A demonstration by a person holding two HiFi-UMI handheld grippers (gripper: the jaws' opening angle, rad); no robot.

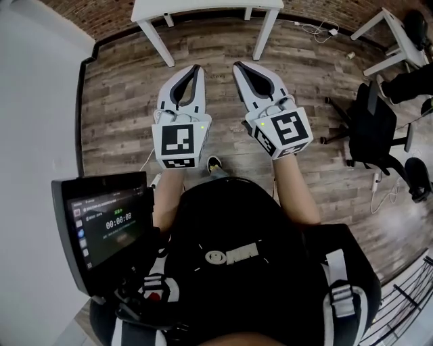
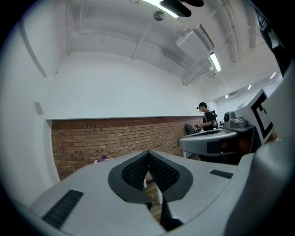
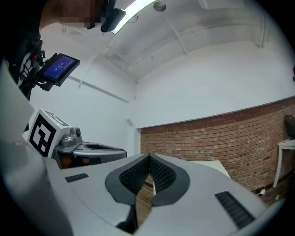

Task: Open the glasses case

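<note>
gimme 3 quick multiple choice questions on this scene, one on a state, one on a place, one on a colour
1. The left gripper and right gripper are:
A wide open
B shut on a case
C shut, empty

2. The white table stands:
A ahead of the grippers
B behind the person
C at the far left

3. The office chair is:
A red
B black
C white

Answers:
1 C, each pair of fingers meets at the tips with nothing held between.
2 A, the head view shows its legs just past the fingertips.
3 B, its back and base are black against the wood floor.
</note>
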